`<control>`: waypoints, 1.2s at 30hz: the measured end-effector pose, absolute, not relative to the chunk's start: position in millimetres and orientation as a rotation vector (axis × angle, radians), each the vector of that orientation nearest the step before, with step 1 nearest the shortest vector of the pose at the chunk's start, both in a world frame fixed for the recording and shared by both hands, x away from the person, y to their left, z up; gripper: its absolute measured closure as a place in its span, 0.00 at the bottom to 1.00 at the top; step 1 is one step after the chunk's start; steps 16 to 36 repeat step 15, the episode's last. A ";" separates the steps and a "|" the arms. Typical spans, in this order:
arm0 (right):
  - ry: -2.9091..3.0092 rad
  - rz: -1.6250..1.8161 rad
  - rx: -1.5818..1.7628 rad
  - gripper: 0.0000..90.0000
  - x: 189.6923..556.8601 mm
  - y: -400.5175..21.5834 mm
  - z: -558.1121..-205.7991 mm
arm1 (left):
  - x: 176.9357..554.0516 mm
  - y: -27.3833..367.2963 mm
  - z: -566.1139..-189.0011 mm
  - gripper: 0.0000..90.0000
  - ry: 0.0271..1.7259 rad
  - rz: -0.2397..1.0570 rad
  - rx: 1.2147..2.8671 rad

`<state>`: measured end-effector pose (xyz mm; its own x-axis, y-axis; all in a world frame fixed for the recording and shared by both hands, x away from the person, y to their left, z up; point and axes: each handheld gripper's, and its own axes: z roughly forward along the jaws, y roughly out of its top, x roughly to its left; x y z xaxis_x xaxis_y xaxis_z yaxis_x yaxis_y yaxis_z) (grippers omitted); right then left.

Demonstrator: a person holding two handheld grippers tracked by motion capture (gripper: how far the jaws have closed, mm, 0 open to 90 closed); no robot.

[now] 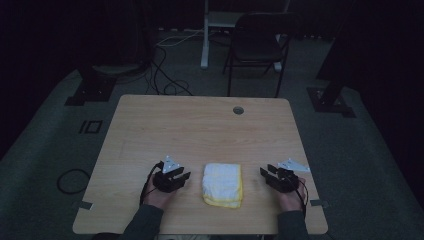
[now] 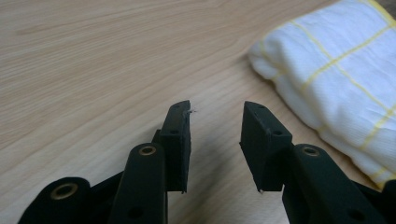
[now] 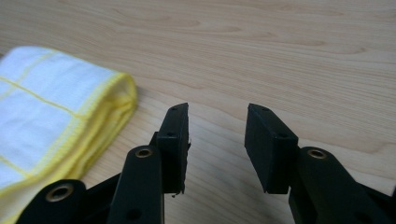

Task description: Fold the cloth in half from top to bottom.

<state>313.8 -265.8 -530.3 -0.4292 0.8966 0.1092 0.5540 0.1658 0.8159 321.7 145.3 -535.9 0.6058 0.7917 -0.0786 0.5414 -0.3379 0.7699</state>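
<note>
A folded white cloth with yellow lines and a yellow hem (image 1: 222, 184) lies near the front edge of the wooden table (image 1: 200, 130). My left gripper (image 1: 186, 175) rests just left of it, jaws apart with bare wood between them. In the left gripper view the open gripper (image 2: 215, 122) has the cloth (image 2: 336, 70) off to its right, not touching. My right gripper (image 1: 266, 171) sits just right of the cloth, also open. In the right gripper view that gripper (image 3: 217, 126) holds nothing, and the cloth (image 3: 51, 102) lies to its left.
A round cable hole (image 1: 238, 110) sits near the table's far edge. Beyond the table stand a dark chair (image 1: 257, 47) and a white post (image 1: 205, 35), with cables on the floor. Bare wood stretches behind the cloth.
</note>
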 end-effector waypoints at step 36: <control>2.072 1.107 1.366 0.66 318.6 -264.8 -534.1 | 329.5 155.3 -536.4 0.71 1.099 0.401 2.005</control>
